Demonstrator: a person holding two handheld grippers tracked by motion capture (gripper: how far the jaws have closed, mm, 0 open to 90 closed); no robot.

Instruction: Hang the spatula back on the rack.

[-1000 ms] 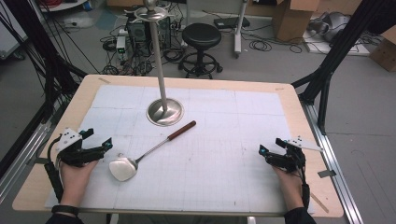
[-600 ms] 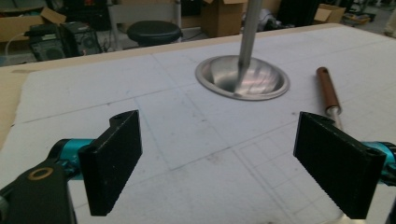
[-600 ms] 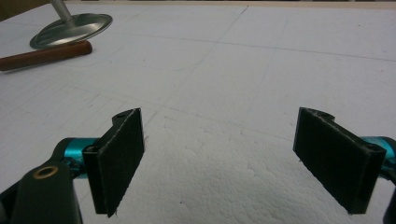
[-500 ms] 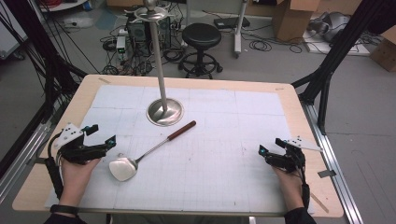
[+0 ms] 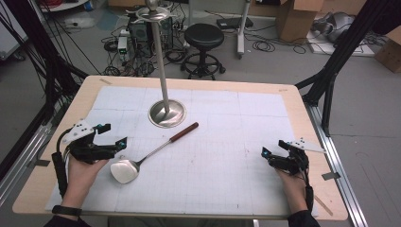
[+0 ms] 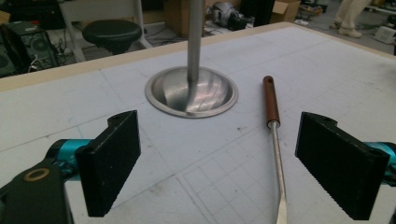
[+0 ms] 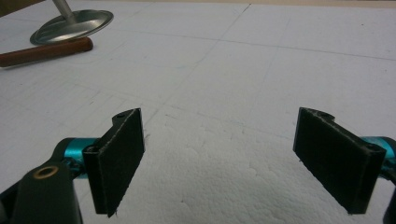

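Left gripper (image 5: 109, 135) spread empty; ladle (image 5: 142, 160) at two o'clock. Right gripper (image 5: 272, 152) likewise gaped. Best approached squarely over the shaft.

We find no legible text, label, brand, number or sign anywhere: the gridded white worktop (image 5: 227, 156) between the left tongs (image 5: 109, 135) and right tongs (image 5: 270, 150) carries ruled lines but no lettering.

A black round stool (image 5: 204, 35) stands on the floor beyond the bench's far edge; cardboard boxes (image 5: 295, 16) sit far right; tangled cables (image 5: 118, 45) lie far left.
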